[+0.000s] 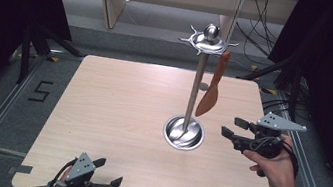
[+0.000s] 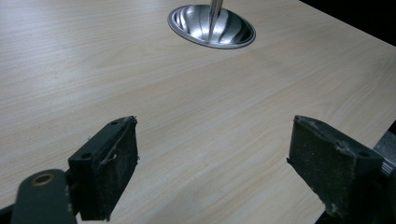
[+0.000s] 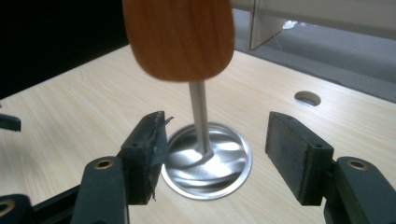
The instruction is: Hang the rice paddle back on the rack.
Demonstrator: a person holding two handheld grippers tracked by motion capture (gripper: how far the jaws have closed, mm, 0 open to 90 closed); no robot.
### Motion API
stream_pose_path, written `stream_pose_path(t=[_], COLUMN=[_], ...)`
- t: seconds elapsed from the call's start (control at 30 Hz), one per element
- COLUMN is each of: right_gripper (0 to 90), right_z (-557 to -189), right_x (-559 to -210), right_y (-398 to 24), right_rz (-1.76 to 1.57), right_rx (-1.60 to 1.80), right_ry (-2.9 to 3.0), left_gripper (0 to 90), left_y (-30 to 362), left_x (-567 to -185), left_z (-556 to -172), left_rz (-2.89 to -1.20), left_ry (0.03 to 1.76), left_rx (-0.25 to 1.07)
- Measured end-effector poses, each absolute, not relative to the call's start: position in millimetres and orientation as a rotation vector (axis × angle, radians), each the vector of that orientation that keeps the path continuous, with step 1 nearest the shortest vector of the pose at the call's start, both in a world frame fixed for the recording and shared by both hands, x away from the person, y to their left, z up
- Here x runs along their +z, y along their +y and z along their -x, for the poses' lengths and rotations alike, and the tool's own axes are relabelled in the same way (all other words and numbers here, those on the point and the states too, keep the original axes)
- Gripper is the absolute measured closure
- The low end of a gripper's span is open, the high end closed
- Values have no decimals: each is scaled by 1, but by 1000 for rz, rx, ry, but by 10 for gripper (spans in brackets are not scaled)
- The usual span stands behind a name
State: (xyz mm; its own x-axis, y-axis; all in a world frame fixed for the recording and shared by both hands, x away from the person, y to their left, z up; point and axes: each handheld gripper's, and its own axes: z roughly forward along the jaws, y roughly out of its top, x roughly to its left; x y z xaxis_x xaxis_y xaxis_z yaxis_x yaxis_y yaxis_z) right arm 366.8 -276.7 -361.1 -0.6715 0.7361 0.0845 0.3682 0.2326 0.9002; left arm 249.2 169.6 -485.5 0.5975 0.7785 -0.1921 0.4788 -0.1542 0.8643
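Observation:
A metal utensil stand (image 1: 199,73) rises from a round dish base (image 1: 183,133) in the middle of the wooden table (image 1: 116,111). From a hook on its crown (image 1: 209,40) hangs a brown wooden spatula (image 1: 212,86), blade down. My right gripper (image 1: 228,126) hovers to the right of the base, just below the blade, jaws apart and empty. In the right gripper view the spatula blade (image 3: 180,37) hangs above the jaws, with the base (image 3: 210,161) beyond them. My left gripper (image 1: 110,173) rests open near the table's front edge; the base (image 2: 212,25) lies far ahead of it.
A round hole (image 3: 307,98) is cut in the table behind the stand. Black curtains flank both sides, with tripod legs (image 1: 35,47) at the left and cables (image 1: 257,32) at the back right. A "5" marking (image 1: 41,91) is on the floor at the left.

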Motion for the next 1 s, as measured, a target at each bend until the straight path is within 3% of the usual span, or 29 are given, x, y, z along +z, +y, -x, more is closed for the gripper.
stream_pose_path(t=[1.0], right_gripper=[354], right_z=[-362], right_x=[-389], right_y=[-270], right_rz=[-1001], right_rx=[1320], right_ry=[2304], left_gripper=[150], left_y=[172], left_x=[-487], left_z=[-248], left_rz=[-1829], left_ry=[1013], left_rx=[380])
